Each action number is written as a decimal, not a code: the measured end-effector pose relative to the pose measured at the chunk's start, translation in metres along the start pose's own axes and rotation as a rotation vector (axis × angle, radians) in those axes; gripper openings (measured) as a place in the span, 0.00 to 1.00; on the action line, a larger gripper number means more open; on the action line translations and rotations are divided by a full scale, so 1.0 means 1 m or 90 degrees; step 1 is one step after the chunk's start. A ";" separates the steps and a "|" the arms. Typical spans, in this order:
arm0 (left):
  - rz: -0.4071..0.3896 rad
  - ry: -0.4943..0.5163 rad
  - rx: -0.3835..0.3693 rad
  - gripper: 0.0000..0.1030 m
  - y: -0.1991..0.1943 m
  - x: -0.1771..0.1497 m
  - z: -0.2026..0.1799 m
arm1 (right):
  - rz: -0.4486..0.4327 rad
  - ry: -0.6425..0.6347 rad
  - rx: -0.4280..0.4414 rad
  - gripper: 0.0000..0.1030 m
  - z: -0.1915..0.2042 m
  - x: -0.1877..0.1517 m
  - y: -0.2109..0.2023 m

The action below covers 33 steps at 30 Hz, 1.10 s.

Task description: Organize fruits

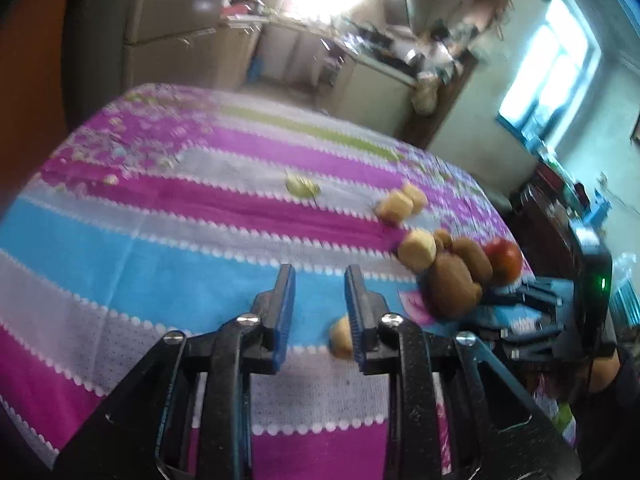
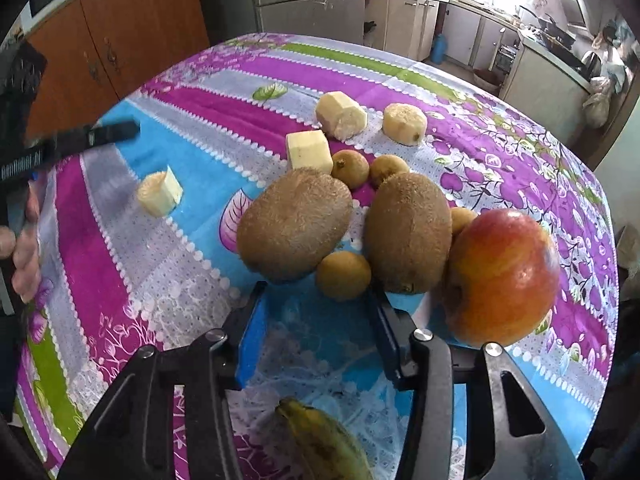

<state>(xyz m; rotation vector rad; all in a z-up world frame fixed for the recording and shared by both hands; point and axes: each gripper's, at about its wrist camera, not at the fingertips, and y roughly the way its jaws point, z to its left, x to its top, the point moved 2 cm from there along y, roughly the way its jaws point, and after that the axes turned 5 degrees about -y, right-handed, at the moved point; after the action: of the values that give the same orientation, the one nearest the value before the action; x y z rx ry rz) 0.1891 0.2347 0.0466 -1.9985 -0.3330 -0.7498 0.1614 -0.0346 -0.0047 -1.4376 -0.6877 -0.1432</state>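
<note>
A striped tablecloth [image 2: 168,248] is filling most of both views. At the right-centre of the right wrist view, an apple [image 2: 502,276] is sitting beside two kiwis [image 2: 294,224] (smaller brown fruits are lying touching them). Pale cut fruit chunks [image 2: 309,150] are lying higher up. A banana [image 2: 324,444] is showing at the bottom edge. The right gripper [image 2: 316,336] is standing wide open, holding nothing. The left gripper [image 1: 320,312] is standing partly open and empty, with one chunk [image 1: 341,337] lying just behind its right finger.

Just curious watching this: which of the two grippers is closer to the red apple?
The right. The right gripper sits open just beside the apple, by the kiwis. The left gripper, also open, hovers farther off across the tablecloth.
</note>
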 end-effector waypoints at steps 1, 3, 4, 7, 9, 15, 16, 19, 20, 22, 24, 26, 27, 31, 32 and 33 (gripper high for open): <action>0.003 0.010 -0.001 0.40 0.001 -0.003 -0.004 | -0.001 -0.001 0.002 0.51 0.000 0.000 0.001; 0.007 0.029 -0.006 0.45 0.001 -0.007 -0.012 | -0.004 -0.011 0.003 0.51 -0.001 0.001 0.001; 0.005 0.033 -0.004 0.47 0.001 -0.007 -0.014 | -0.004 -0.013 0.003 0.51 0.000 0.000 0.002; 0.009 0.040 -0.004 0.49 0.002 -0.009 -0.016 | -0.005 -0.025 -0.004 0.51 0.001 0.001 0.003; 0.008 0.038 -0.002 0.49 0.001 -0.010 -0.014 | -0.008 -0.022 -0.008 0.48 0.001 0.001 0.003; 0.001 0.026 0.011 0.50 -0.001 -0.009 -0.006 | -0.020 0.000 0.003 0.26 -0.008 -0.009 -0.007; 0.002 0.026 0.011 0.50 0.000 -0.009 -0.005 | -0.018 0.000 0.005 0.26 -0.008 -0.012 -0.008; 0.008 0.030 0.013 0.50 0.001 -0.010 -0.005 | -0.037 0.002 0.006 0.26 -0.006 -0.018 -0.022; 0.010 0.035 0.013 0.50 0.001 -0.010 -0.006 | -0.049 0.004 0.010 0.26 -0.005 -0.021 -0.031; 0.019 0.048 0.007 0.53 0.001 -0.012 -0.008 | -0.089 0.017 0.019 0.26 0.000 -0.028 -0.055; 0.036 0.067 -0.005 0.60 0.005 -0.016 -0.013 | -0.132 0.032 0.033 0.26 0.007 -0.038 -0.077; 0.050 0.085 0.002 0.64 0.013 -0.021 -0.018 | -0.165 0.053 0.047 0.26 0.014 -0.048 -0.092; 0.055 0.090 0.005 0.64 0.016 -0.023 -0.020 | -0.180 0.065 0.051 0.26 0.016 -0.053 -0.097; 0.055 0.102 0.025 0.63 0.024 -0.028 -0.025 | -0.209 0.084 0.048 0.26 0.024 -0.062 -0.104; 0.047 0.100 0.025 0.63 0.023 -0.027 -0.026 | -0.211 0.082 0.044 0.26 0.025 -0.061 -0.104; 0.038 0.098 0.024 0.63 0.021 -0.026 -0.026 | -0.215 0.083 0.043 0.26 0.025 -0.061 -0.104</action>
<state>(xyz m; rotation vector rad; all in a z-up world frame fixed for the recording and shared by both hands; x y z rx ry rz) 0.1704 0.2030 0.0256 -1.8945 -0.1952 -0.8480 0.0532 -0.0471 0.0533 -1.2272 -0.8148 -0.4685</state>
